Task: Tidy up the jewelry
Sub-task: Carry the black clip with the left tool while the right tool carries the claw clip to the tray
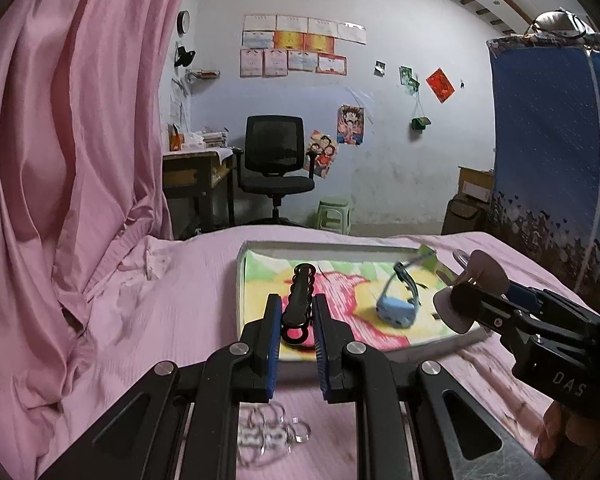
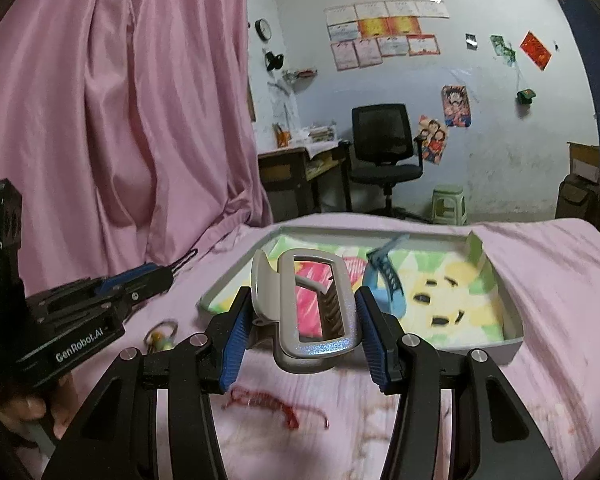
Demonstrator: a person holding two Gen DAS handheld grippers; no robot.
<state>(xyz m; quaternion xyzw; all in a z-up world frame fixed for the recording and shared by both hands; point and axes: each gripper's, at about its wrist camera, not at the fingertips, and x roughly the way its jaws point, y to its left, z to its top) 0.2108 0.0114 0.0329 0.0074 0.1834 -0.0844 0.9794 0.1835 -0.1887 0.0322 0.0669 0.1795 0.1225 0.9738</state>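
My left gripper (image 1: 296, 312) is shut on a black hair clip (image 1: 299, 300) and holds it over the near left part of a white tray (image 1: 340, 246) with a colourful liner. A blue watch (image 1: 396, 312) lies in the tray. My right gripper (image 2: 300, 320) is shut on a beige hair claw (image 2: 308, 312), held just in front of the tray (image 2: 512, 344); it also shows at the right of the left wrist view (image 1: 460, 304). The blue watch (image 2: 384, 280) lies beyond the claw. The left gripper's body (image 2: 100, 296) shows at the left.
The tray sits on a pink bedsheet (image 1: 160, 320). Silver rings (image 1: 268, 432) lie under my left gripper. A red string bracelet (image 2: 276, 408) and a small yellow-green trinket (image 2: 162, 338) lie on the sheet. A pink curtain (image 1: 60, 140) hangs at left.
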